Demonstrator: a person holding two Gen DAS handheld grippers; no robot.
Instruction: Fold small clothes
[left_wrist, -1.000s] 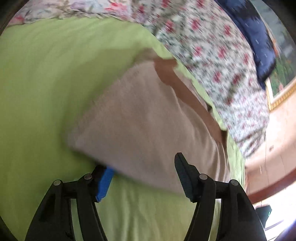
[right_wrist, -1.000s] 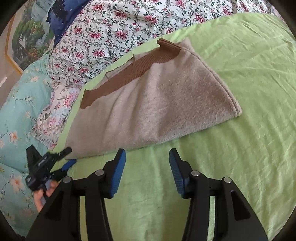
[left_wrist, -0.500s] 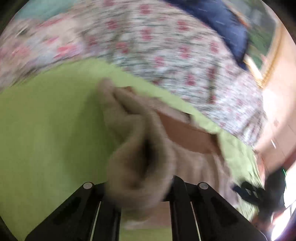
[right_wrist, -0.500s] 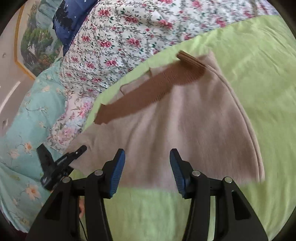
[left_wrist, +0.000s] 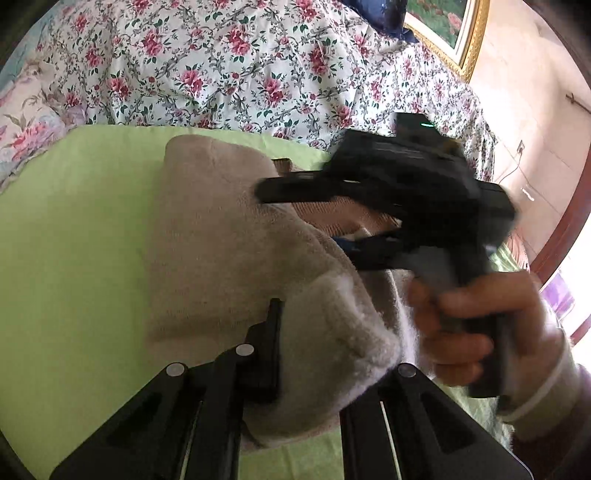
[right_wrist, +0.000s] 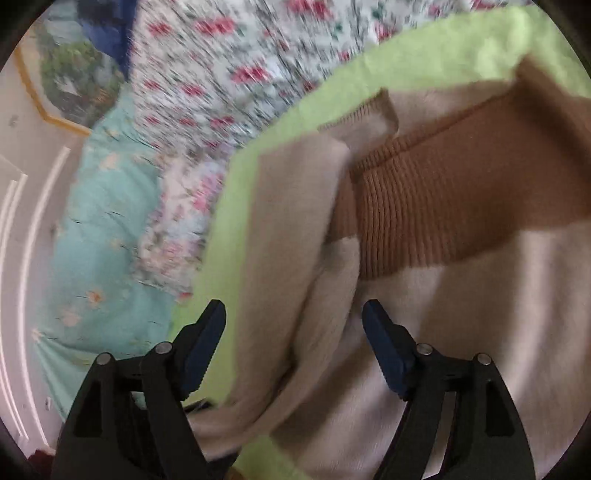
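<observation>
1. My left hand-held gripper (left_wrist: 325, 354) is clamped on a thick bunched fold of the beige garment (left_wrist: 214, 240); the fleecy cloth bulges between and over its black fingers.
2. My right hand-held gripper (right_wrist: 293, 343) is spread wide, its blue ribbed pads (right_wrist: 388, 354) on either side of a soft raised ridge of the same garment (right_wrist: 461, 314), not pressing it.
3. In the left wrist view, the right hand-held gripper (left_wrist: 325, 218) reaches across the cloth, blurred, gripped by a hand (left_wrist: 476, 321).
4. The garment is fuzzy, with a brown ribbed knit band (right_wrist: 443, 206) across it. It lies partly folded on the smooth lime-green sheet (left_wrist: 74, 240) of the bed.
5. Beyond it lie a floral quilt (left_wrist: 240, 66) with red blossoms, a pale turquoise cover (right_wrist: 103, 221) and a gilt-framed picture (left_wrist: 454, 26).
</observation>
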